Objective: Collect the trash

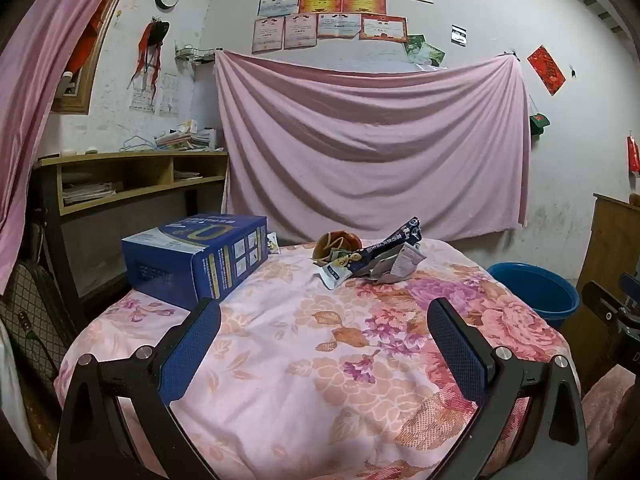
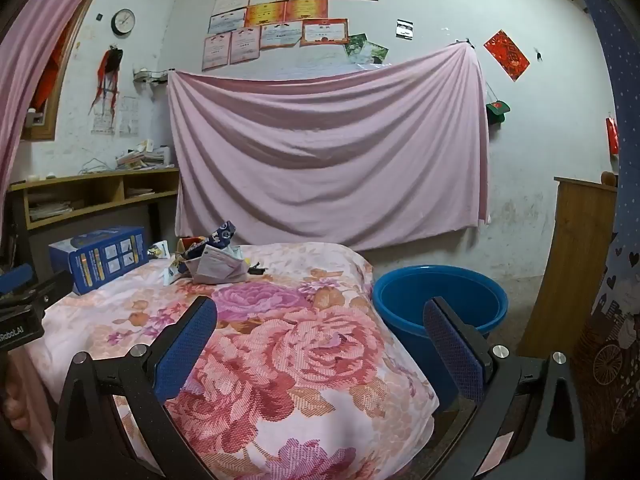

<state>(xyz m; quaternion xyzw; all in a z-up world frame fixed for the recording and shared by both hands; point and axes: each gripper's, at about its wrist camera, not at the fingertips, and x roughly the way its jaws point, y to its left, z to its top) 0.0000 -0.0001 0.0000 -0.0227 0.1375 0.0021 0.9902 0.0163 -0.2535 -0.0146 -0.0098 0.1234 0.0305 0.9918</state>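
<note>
A heap of trash (image 1: 370, 258) lies at the far side of the floral-covered table (image 1: 304, 360): a dark blue wrapper, crumpled white and grey packets and a brown-orange piece behind them. The same trash heap (image 2: 214, 262) shows far left in the right wrist view. My left gripper (image 1: 324, 312) hovers over the near half of the table, open and empty, well short of the heap. My right gripper (image 2: 320, 310) is open and empty above the table's right edge (image 2: 400, 360), next to a blue basin (image 2: 438, 300) on the floor. That blue basin (image 1: 534, 292) stands right of the table.
A blue cardboard box (image 1: 200, 258) sits on the table's far left; the box (image 2: 102, 258) also shows in the right wrist view. A pink sheet (image 1: 372, 148) hangs on the back wall. A wooden shelf (image 1: 132, 180) stands at left, a wooden cabinet (image 2: 576, 272) at right.
</note>
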